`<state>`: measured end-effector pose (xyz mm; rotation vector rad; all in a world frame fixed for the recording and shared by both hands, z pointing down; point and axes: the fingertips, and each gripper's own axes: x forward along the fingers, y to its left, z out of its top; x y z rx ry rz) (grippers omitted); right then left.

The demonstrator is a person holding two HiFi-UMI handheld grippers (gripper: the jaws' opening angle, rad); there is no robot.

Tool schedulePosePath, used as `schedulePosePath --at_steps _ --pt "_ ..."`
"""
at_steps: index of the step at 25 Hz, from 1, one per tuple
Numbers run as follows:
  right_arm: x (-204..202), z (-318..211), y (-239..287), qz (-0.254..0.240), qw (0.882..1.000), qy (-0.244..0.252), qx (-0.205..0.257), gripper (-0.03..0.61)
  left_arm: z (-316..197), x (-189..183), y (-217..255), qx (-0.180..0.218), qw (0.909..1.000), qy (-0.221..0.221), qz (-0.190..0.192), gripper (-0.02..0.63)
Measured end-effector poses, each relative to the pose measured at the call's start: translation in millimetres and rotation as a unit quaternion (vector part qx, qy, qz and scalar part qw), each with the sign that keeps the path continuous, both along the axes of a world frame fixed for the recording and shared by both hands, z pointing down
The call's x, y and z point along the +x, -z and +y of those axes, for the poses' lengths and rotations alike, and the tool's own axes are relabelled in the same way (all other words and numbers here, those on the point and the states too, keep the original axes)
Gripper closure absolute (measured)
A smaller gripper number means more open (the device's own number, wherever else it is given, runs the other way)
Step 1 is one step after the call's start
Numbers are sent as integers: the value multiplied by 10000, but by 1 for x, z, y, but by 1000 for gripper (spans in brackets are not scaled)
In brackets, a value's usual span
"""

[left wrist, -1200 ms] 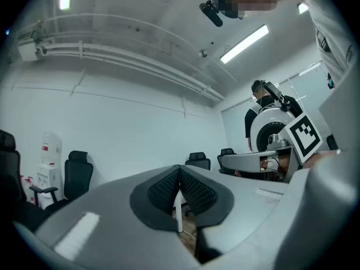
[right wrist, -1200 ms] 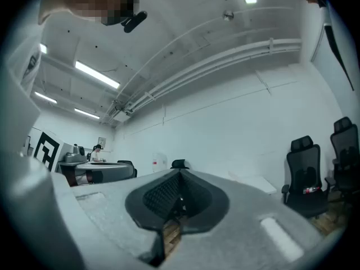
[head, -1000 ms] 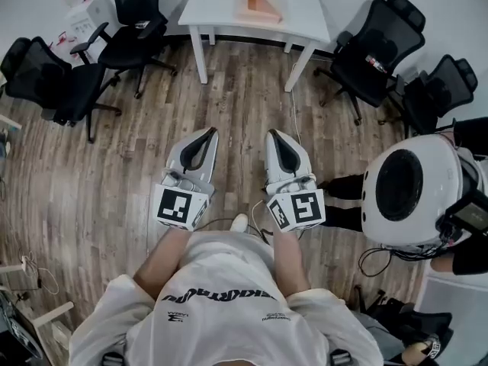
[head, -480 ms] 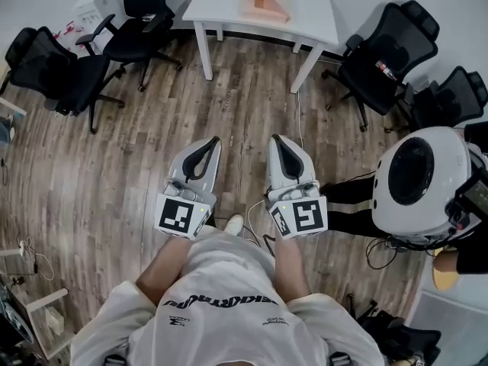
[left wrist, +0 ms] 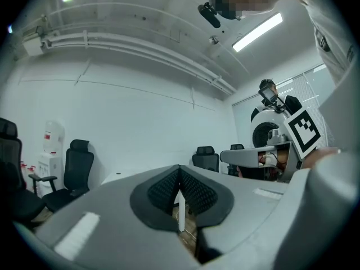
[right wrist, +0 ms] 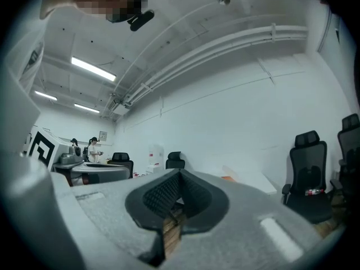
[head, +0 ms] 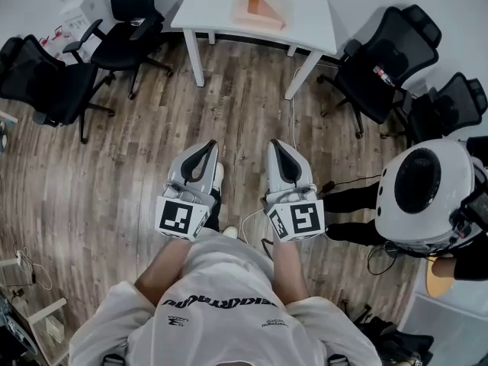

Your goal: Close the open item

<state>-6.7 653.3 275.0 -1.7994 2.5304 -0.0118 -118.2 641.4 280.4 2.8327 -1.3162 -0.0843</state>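
A peach-coloured box (head: 259, 6) lies on the white table (head: 221, 10) at the far end of the room; whether it stands open I cannot tell from here. My left gripper (head: 204, 139) and right gripper (head: 276, 139) hover side by side over the wood floor, well short of the table, both shut with nothing between the jaws. In the left gripper view the left gripper (left wrist: 180, 170) has its dark pads pressed together. The right gripper (right wrist: 180, 176) shows the same in its own view, with the table (right wrist: 256, 180) and the box (right wrist: 228, 178) small beyond it.
Black office chairs stand left (head: 53, 82) and right (head: 385, 48) of the table. A white domed unit (head: 415, 193) with a dark round face stands close at my right, beside a person's black-clad legs (head: 347, 200). Cables (head: 293, 120) trail over the floor.
The view has shifted a little as the person walks; a shoe now shows ahead under the left gripper. Both grippers stay shut and side by side.
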Motion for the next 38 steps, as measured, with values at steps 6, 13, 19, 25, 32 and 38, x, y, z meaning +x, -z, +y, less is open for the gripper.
schedulePosePath --at_steps 6,13,19,25,32,38 --pt "9 -93 7 -3 9999 -117 -19 580 -98 5 5 1 9999 -19 112 611" --pt "14 -198 19 -5 9995 -281 -106 580 -209 10 18 -87 9996 -141 221 611" --pt "15 -273 27 88 9987 -478 -162 580 -287 15 21 -133 9989 -392 207 611" --pt "21 -329 34 126 9977 -640 -178 580 -346 27 24 -160 9978 -593 251 611" --pt "27 -365 26 107 9965 -774 -301 580 -380 31 15 -334 9969 -650 290 611" --pt "41 -398 13 54 9965 -759 -357 580 -408 45 -1 -445 9966 -645 251 611"
